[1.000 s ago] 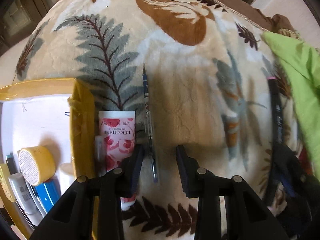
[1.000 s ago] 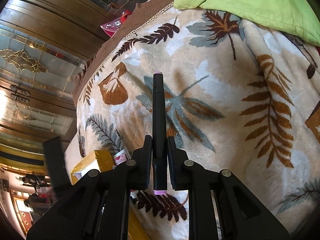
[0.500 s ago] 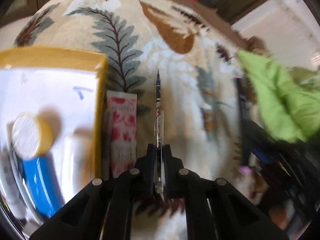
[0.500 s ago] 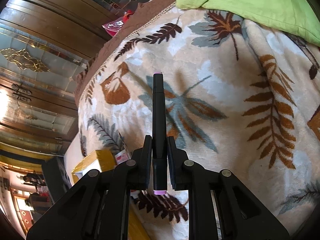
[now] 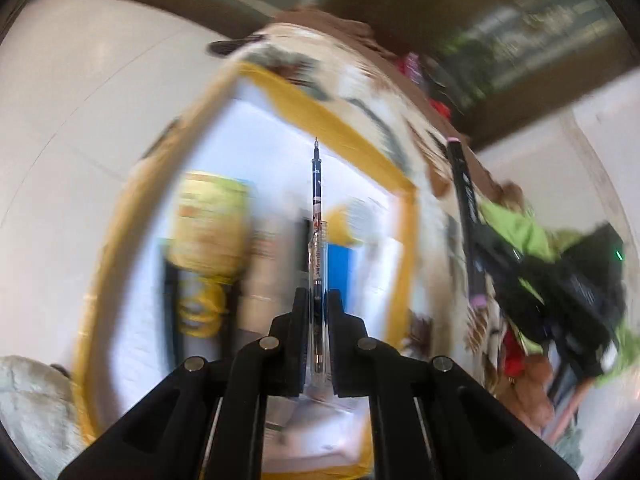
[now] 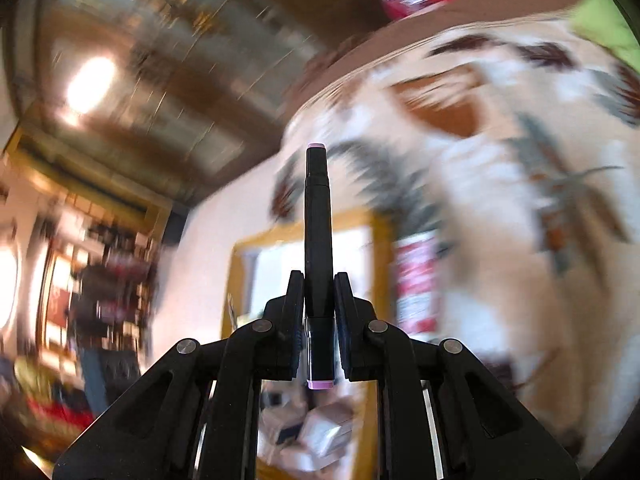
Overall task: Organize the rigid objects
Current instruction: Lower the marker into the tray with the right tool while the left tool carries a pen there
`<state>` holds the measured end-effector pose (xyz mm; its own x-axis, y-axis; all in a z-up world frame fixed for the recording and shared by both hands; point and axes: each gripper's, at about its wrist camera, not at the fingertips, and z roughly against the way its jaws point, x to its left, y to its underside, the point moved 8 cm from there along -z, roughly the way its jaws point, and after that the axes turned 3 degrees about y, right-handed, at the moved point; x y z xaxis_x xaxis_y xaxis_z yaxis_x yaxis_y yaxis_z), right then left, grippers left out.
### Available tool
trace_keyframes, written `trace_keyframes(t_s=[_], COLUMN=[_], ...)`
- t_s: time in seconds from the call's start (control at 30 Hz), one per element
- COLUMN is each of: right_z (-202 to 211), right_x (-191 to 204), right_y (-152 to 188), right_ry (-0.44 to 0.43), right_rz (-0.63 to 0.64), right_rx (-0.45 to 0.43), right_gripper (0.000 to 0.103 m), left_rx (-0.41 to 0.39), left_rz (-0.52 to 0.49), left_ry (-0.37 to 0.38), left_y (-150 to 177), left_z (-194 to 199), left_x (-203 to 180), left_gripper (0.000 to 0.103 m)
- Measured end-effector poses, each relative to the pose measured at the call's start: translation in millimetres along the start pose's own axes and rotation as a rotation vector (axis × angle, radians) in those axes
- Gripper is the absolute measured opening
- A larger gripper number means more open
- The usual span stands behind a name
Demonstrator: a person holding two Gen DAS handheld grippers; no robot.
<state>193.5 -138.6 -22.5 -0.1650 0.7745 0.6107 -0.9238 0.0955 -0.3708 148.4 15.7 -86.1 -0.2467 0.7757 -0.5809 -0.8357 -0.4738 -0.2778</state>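
Left wrist view — pen [image 5: 318, 216] over the yellow-rimmed box [image 5: 404, 240], marker [image 6: 318, 236] short of it.

Left gripper [image 5: 318, 344] is clamped on the pen, its long axis pointing up-frame over the box's white inside. Right gripper [image 6: 318, 332] is clamped on the black marker — the box lies lower centre, beyond its tip. I judge the left nearer to dropping.

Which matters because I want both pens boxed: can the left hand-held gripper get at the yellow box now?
Probably yes: the left hand-held gripper, shut on the pen, points into the open yellow box, nothing between.
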Motion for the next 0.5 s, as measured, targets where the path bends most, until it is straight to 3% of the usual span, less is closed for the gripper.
trace_keyframes(t_s=[0.1,0.2,0.33,0.5], right_z=[-27,-58,-84,-100], right_x=[32,49,42,25], right_y=[21,43,57,60], right_ry=[-0.022,0.031,0.14,0.2], right_rz=[0.063,0.126,0.159,0.149], right_rx=[0.08,0.161,0.22,0.253], right_gripper=[0.014,0.014,0.015,0.014], left_rx=[0.0,0.034,0.064,0.106], left_rz=[0.01,0.005,-0.05,-0.02], left_ry=[-0.011,0.004,-0.081,-0.045], left_y=[-2,1,9,10], left_z=[-5,-10,-15,-21], left_x=[13,16,23,32], left_gripper=[0.007,0.007,0.007,0.007])
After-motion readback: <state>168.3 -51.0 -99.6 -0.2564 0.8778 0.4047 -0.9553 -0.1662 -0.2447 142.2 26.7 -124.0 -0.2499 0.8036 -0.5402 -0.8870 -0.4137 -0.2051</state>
